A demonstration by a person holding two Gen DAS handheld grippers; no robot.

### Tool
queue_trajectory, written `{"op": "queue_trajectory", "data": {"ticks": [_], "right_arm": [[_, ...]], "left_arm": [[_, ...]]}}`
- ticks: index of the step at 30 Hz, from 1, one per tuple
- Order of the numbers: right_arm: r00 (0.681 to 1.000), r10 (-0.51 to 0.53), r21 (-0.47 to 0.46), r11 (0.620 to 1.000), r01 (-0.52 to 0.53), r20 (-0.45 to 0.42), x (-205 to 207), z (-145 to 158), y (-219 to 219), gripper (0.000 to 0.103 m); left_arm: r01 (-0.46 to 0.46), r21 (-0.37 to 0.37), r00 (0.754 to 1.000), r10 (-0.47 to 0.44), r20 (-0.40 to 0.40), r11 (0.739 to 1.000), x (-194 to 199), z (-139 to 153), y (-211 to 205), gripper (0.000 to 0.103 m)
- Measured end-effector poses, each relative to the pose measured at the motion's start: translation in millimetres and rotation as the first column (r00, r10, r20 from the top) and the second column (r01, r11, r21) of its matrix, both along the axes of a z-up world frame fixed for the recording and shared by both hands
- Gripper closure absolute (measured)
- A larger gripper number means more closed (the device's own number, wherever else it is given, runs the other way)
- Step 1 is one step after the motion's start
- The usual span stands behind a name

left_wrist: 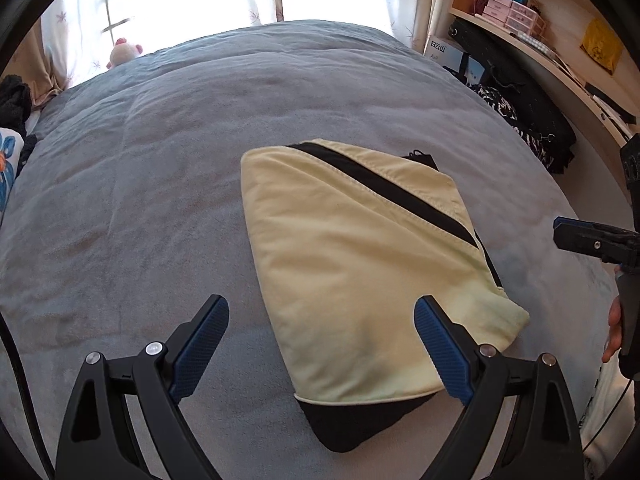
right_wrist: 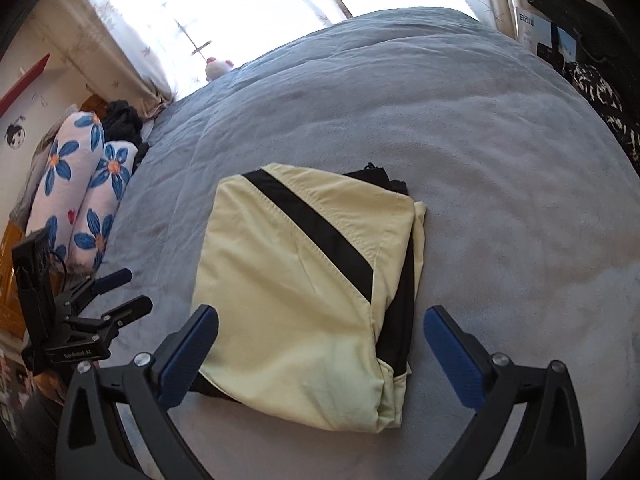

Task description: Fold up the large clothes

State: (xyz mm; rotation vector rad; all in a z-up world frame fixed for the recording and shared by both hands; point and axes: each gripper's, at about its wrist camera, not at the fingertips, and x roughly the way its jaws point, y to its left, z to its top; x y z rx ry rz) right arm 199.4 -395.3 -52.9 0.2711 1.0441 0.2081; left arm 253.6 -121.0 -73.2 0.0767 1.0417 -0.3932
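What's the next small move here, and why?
Probably pull both grippers back and stop. The garment lies folded in a compact packet on the bed, and the left gripper and right gripper are open above it, holding nothing.

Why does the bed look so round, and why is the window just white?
Both wrist views use fisheye lenses, so the grey bedspread bulges like a dome; in both, daylight blows out the curtained window; the folded yellow garment stays sharp and evenly lit.
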Motion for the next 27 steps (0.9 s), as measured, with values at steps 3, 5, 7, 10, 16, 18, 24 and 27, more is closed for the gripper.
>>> {"op": "queue_trajectory", "data": {"ticks": [3,5,7,10,16,18,24,27], "right_arm": [[0.999,0.031,-0.002,1.000,-0.031,-0.027,-3.1,-13.8,0.2,0.000],[0.998,0.049,0.013,0.999,-0.049,-0.050,-4.5,-24.5,-0.5,0.000],[0.996,0.062,0.021,0.998,-0.061,-0.070,-6.0,-35.2,-0.9,0.000],[0.992,0.083,0.023,0.996,-0.081,-0.091,-7.4,-48.6,0.8,0.000],[0.990,0.056,0.005,0.998,-0.055,-0.132,-0.3,-73.9,-5.3,0.000],[0.988,0.041,0.021,0.999,-0.039,-0.150,3.3,-83.1,-10.5,0.000],[0.981,0.000,0.068,0.998,0.013,-0.193,10.9,-104.3,-26.2,0.000],[0.976,-0.003,0.093,0.995,0.024,-0.216,15.7,-114.2,-31.4,0.000]], "left_arm": [[0.011,-0.007,1.000,-0.012,-0.016,1.000,-5.4,-9.9,-2.5,0.010],[0.014,-0.016,0.999,-0.014,-0.032,1.000,-6.7,-17.5,-2.7,0.010],[0.004,-0.023,0.999,-0.005,-0.046,1.000,-6.1,-25.7,-1.2,0.010],[-0.006,-0.042,0.997,0.003,-0.080,0.999,-3.1,-39.3,3.2,0.010],[-0.028,-0.110,0.988,0.011,-0.157,0.994,5.8,-69.0,11.3,0.010],[-0.041,-0.127,0.984,0.018,-0.176,0.991,8.8,-78.1,13.3,0.010],[-0.059,-0.183,0.975,0.017,-0.222,0.981,16.8,-105.3,15.7,0.010],[-0.065,-0.185,0.971,0.019,-0.240,0.981,20.6,-117.0,13.6,0.010]]}}
